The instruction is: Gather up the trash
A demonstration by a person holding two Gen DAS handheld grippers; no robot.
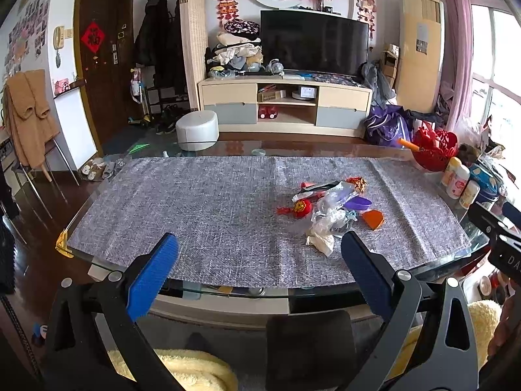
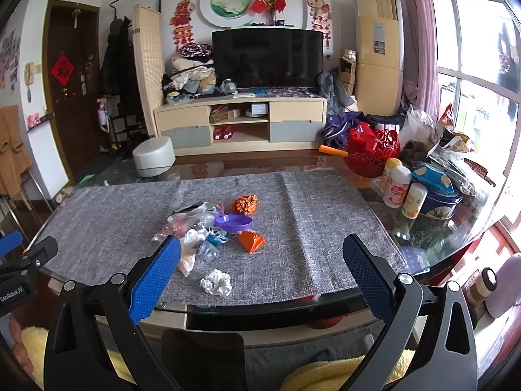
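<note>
Left gripper [image 1: 259,249] spread wide with nothing between its fingers, right gripper [image 2: 262,251] likewise, trash pile [image 2: 211,224] on grey mat [image 2: 309,211] at frame centre, crumpled white paper [image 2: 216,282] nearest.

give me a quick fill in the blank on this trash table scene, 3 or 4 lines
1. Both the left tool and the right tool are ____, holding nothing.
2. The trash pile lies on a ____ mat.
3. The crumpled white paper ball sits ____ the table's near edge than the purple ring.

Missing words: open; grey; closer to
</note>
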